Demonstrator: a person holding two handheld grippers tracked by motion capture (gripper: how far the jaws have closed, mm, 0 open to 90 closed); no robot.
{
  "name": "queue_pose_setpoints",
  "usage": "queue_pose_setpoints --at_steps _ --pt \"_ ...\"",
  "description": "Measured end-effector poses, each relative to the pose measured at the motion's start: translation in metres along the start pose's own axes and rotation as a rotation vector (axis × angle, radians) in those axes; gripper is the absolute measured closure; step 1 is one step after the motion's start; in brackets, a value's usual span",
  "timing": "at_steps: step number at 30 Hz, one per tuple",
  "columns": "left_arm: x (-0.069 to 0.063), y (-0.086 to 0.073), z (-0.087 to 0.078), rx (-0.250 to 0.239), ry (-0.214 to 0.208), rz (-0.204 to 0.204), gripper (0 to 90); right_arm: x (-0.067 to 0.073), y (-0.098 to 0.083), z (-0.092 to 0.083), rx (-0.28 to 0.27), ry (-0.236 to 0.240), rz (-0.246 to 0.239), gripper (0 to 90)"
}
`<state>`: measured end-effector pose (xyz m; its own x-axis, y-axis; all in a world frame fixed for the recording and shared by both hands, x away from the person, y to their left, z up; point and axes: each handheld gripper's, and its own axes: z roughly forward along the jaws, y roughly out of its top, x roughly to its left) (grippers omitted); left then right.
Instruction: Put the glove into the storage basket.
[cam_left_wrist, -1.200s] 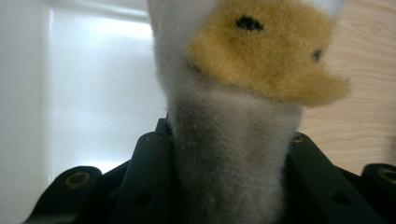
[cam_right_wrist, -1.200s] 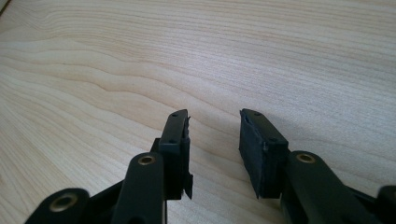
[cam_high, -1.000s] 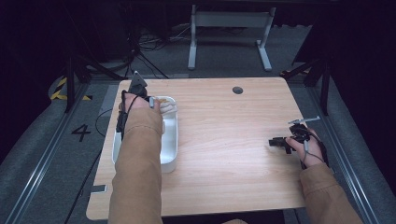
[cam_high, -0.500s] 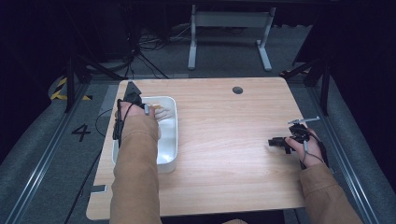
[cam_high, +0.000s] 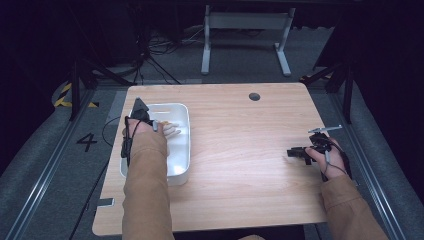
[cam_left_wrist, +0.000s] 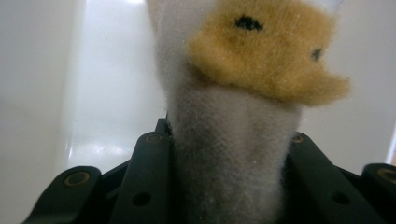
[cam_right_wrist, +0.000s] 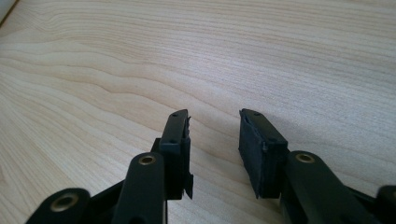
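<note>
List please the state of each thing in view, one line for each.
Left tongs: shut on plush duck, over the tub.
Plush duck: gripped, held inside the tub.
White tub: upright, on the table.
Right tongs: open, holding nothing, over bare table.

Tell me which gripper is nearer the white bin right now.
Left. The left gripper is over the white bin, clamped on a plush toy; the right gripper sits far across the table.

A light wooden table (cam_high: 240, 150) with a small round hole (cam_high: 254, 96) stands on a grey carpet floor (cam_high: 45, 150). Behind it is a white metal stand (cam_high: 245, 37). The back of the room is dark.
</note>
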<state>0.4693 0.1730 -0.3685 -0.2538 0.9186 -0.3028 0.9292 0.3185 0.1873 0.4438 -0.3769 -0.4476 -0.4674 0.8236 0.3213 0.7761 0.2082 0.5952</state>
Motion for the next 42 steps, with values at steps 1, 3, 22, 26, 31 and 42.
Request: queue_pose_setpoints --at_steps 1,3,22,26,31,42 --pt "0.001 0.0 0.002 0.001 0.0 -0.003 69.2 0.0 0.0 0.0 -0.001 0.0 -0.001 63.6" --pt "0.002 -0.001 0.005 0.002 -0.001 -0.001 69.3 0.0 0.0 0.0 0.0 0.0 -0.001 63.6" --pt "0.006 -0.006 0.031 0.053 0.051 0.009 68.7 0.001 0.0 0.0 -0.006 0.015 -0.004 63.8" --pt "0.006 -0.008 0.036 0.073 0.078 0.008 68.5 0.001 0.0 0.0 -0.005 0.015 -0.003 63.8" --pt "0.004 -0.009 0.041 0.082 0.1 0.013 68.2 0.001 0.0 0.001 -0.001 0.013 -0.005 63.7" --pt "-0.002 -0.013 0.048 0.11 0.155 0.023 39.4 0.0 0.0 0.001 -0.003 0.011 -0.005 63.6"
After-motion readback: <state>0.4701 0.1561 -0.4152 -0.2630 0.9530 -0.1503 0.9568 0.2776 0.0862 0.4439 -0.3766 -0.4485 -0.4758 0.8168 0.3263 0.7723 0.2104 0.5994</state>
